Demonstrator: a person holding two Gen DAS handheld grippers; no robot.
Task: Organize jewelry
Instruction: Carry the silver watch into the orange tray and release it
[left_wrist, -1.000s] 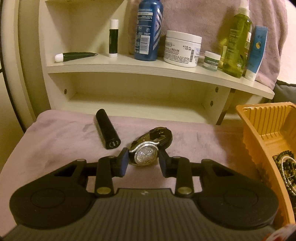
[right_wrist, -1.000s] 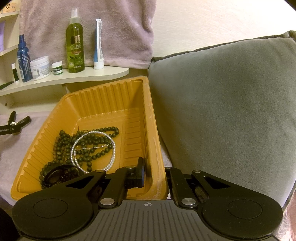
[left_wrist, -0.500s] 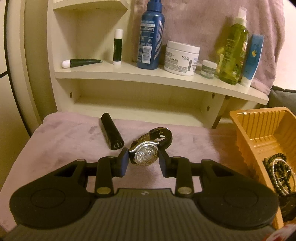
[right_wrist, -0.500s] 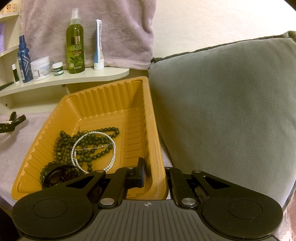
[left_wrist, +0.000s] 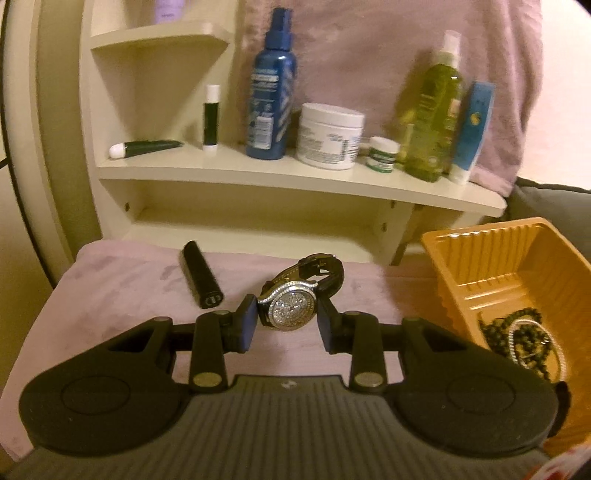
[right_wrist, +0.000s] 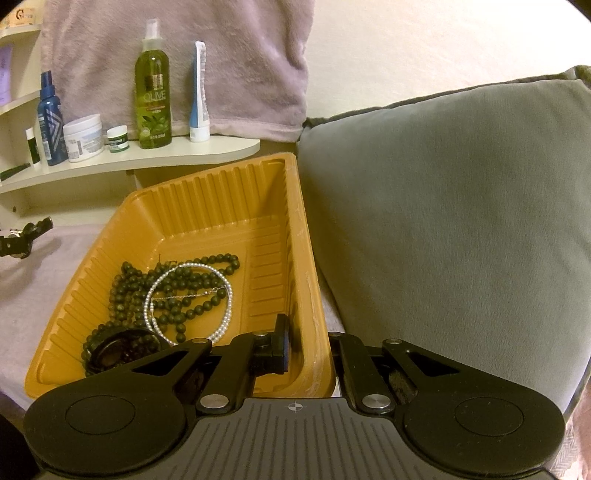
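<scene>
A watch (left_wrist: 291, 308) with a sparkling stone-set face and a dark strap sits between the pads of my left gripper (left_wrist: 287, 325), which is shut on its case and holds it above the pink cloth (left_wrist: 110, 295). To the right lies the orange ribbed tray (left_wrist: 517, 251). In the right wrist view the tray (right_wrist: 207, 192) contains dark green beads (right_wrist: 177, 288), a pearl strand (right_wrist: 155, 295) and a dark round piece (right_wrist: 118, 350). My right gripper (right_wrist: 312, 350) is shut on the tray's near right wall, one finger inside and one outside.
A black tube (left_wrist: 201, 278) lies on the cloth left of the watch. The cream shelf (left_wrist: 295, 177) behind carries bottles, jars and tubes. A grey cushion (right_wrist: 443, 221) presses against the tray's right side. A pink towel (right_wrist: 177, 55) hangs behind.
My left gripper has risen with the watch and swung slightly right, so more of the orange tray shows. The right gripper and tray have stayed still.
</scene>
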